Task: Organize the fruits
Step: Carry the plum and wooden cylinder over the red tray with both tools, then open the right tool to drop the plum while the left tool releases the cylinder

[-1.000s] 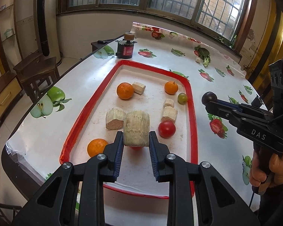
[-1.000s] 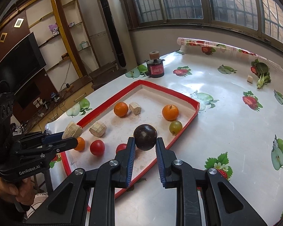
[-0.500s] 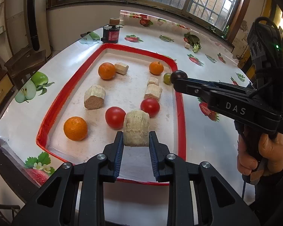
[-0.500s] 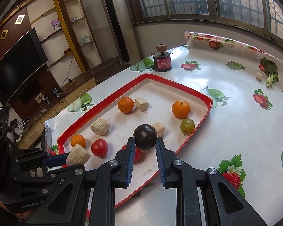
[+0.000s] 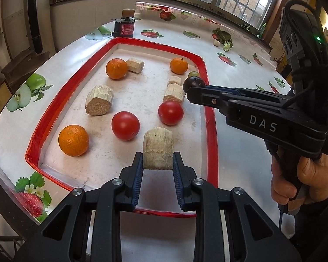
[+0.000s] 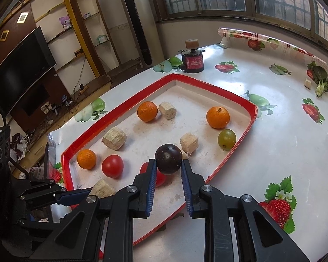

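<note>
My left gripper (image 5: 157,160) is shut on a pale fibrous chunk (image 5: 157,148) above the near end of the red-rimmed tray (image 5: 210,118). My right gripper (image 6: 168,163) is shut on a dark purple round fruit (image 6: 168,159) over the tray's right side; the same fruit (image 5: 193,83) shows at its tip in the left wrist view. In the tray lie three oranges (image 5: 73,140) (image 5: 116,68) (image 5: 178,65), two tomatoes (image 5: 125,125) (image 5: 170,112), a green grape (image 6: 226,139) and several pale chunks (image 5: 99,103). The left gripper's chunk (image 6: 102,188) appears low left in the right wrist view.
A small red-labelled jar (image 6: 194,60) with a cork top stands beyond the tray's far corner. A leafy vegetable (image 6: 320,77) and a small pale piece (image 6: 307,83) lie far right on the fruit-print tablecloth. A person's hand (image 5: 304,179) grips the right gripper's handle.
Both grippers have sunk toward the tray while keeping their loads. The tray and fruits now look closer, and the right gripper reaches further across the left wrist view.
</note>
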Action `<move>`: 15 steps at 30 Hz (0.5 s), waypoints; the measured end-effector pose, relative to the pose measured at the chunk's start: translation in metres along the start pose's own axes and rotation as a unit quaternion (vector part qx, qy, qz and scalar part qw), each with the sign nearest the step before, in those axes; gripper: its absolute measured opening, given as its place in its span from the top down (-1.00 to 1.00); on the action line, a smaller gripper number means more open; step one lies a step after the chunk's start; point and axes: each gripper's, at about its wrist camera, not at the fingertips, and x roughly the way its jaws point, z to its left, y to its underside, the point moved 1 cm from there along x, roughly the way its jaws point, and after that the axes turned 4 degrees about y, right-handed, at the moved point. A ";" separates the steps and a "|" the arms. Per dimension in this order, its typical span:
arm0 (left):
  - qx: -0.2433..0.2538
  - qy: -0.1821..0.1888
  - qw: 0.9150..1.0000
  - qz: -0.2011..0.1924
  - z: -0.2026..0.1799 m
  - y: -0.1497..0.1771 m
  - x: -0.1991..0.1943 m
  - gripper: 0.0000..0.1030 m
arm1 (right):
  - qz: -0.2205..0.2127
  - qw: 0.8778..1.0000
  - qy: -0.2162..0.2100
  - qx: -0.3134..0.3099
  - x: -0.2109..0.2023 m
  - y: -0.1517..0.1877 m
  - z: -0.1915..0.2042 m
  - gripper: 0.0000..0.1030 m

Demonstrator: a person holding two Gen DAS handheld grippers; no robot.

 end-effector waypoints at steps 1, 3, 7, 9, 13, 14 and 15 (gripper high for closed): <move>0.000 0.000 1.000 0.001 0.001 0.000 0.001 0.54 | 0.001 1.000 0.001 0.000 0.001 0.000 0.000 0.54; -0.001 0.000 1.000 0.004 0.001 0.000 0.003 0.54 | 0.004 1.000 0.001 0.001 0.004 0.001 -0.001 0.54; -0.004 0.001 1.000 0.008 0.002 0.001 0.006 0.54 | 0.010 1.000 0.001 0.000 0.010 0.003 -0.001 0.54; -0.005 0.001 1.000 0.011 0.003 0.002 0.008 0.54 | 0.012 1.000 0.001 0.000 0.012 0.004 -0.002 0.53; -0.009 -0.001 1.000 0.015 0.005 0.002 0.012 0.54 | 0.011 1.000 -0.001 0.000 0.012 0.004 -0.002 0.50; -0.011 -0.002 1.000 0.016 0.006 0.002 0.012 0.54 | 0.011 1.000 -0.001 0.000 0.012 0.004 -0.002 0.50; -0.013 0.000 1.000 0.017 0.006 0.002 0.012 0.54 | 0.011 1.000 -0.002 0.000 0.012 0.004 -0.002 0.50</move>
